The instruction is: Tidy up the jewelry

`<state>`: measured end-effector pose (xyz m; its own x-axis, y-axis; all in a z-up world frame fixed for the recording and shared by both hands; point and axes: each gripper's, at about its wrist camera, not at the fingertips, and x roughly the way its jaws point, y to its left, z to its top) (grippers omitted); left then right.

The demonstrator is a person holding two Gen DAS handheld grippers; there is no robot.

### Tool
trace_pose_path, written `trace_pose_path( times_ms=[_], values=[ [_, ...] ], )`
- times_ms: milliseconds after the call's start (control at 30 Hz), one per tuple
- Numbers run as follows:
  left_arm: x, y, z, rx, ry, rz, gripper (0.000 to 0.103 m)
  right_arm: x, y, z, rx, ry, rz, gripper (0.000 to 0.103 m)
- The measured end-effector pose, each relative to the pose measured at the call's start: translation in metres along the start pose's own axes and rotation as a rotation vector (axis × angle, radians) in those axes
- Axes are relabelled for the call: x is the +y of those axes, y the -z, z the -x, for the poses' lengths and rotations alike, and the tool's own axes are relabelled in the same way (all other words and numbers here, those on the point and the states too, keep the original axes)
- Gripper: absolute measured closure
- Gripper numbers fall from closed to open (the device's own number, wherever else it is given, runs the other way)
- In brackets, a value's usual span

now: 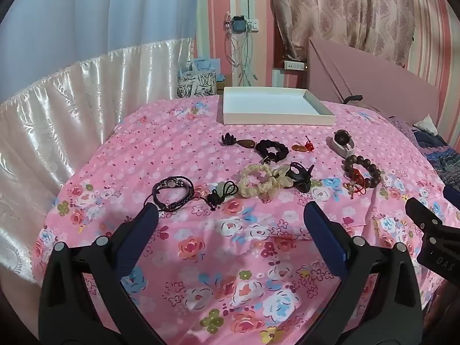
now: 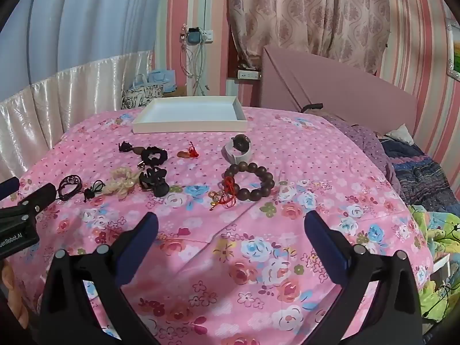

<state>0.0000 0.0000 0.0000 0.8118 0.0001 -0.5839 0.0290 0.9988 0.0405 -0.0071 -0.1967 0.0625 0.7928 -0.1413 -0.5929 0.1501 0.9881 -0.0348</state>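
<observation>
Jewelry lies scattered on a pink floral cloth (image 1: 224, 244). A dark braided bracelet (image 1: 172, 194) sits just beyond the left finger of my left gripper (image 1: 231, 212), which stands open and holds nothing. Past it lie a cream scrunchie (image 1: 258, 179), a black scrunchie (image 1: 271, 149), a black hair claw (image 1: 302, 176) and a watch (image 1: 342, 141). A brown bead bracelet (image 2: 250, 181) with red tassel lies ahead of my right gripper (image 2: 231, 220), also open with nothing in it. An empty white tray (image 2: 189, 128) stands at the far edge.
A pink headboard (image 2: 345, 97) and rumpled bedding (image 2: 425, 178) are to the right. Shiny white drapery (image 1: 57, 109) lines the left. The right gripper shows at the edge (image 1: 431, 238) of the left wrist view. Bags (image 1: 198, 83) stand behind the tray.
</observation>
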Motion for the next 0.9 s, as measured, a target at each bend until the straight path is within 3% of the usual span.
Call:
trace_pose_path(
  times_ms=[900],
  values=[
    [0.0017, 0.003, -0.0054, 0.015, 0.005, 0.009, 0.003, 0.001, -0.0045, 0.0008, -0.008, 0.007, 0.003, 0.002]
  ],
)
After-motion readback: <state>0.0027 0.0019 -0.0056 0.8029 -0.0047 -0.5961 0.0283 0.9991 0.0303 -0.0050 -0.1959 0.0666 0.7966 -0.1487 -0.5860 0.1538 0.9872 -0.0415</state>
